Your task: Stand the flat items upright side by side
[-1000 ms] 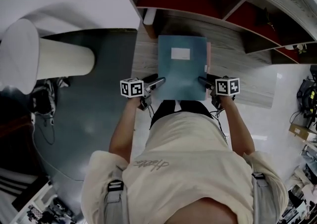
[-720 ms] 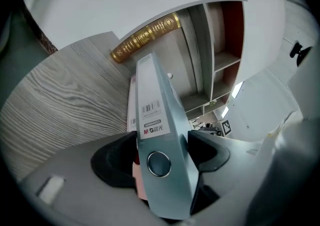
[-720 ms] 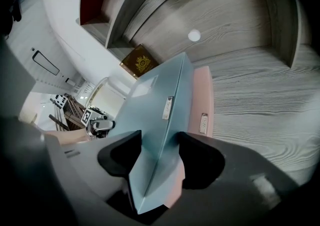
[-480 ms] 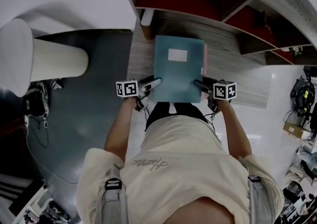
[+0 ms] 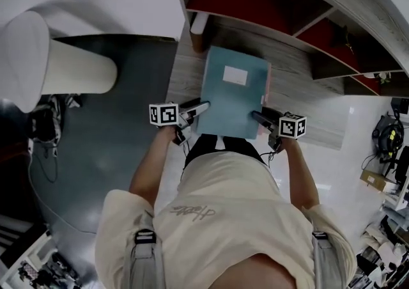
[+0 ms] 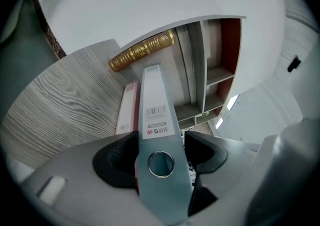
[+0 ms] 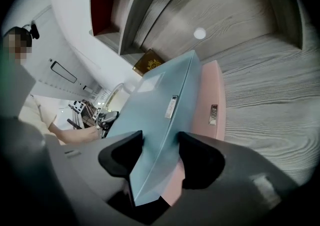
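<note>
Teal binder (image 5: 230, 99) lies at the centre of the head view over a grey wood-grain desk (image 5: 184, 73), its broad cover and white label (image 5: 235, 75) turned up toward the camera, with a pink folder (image 5: 268, 84) showing as a thin strip along its right edge. The left gripper (image 5: 197, 110) meets the binder at its lower left corner and the right gripper (image 5: 261, 117) at its lower right corner. In the left gripper view the binder's spine (image 6: 156, 100), with a barcode sticker and a round metal-rimmed hole, fills the gap of the left gripper (image 6: 160, 149); both dark pads press against it, and these jaws have just been closing on it. The pink folder (image 6: 127, 110) runs just beside the spine on its left, and a gold-coloured book (image 6: 142, 51) lies across the desk beyond. In the right gripper view the right gripper (image 7: 159, 152) is clamped on the binder's edge (image 7: 155, 100), its jaws also just having closed further, and the pink folder (image 7: 212, 95) lies directly under the teal cover, its corner reaching into the same gap. Shelves with red back panels (image 5: 249, 0) fill the top of the head view.
</note>
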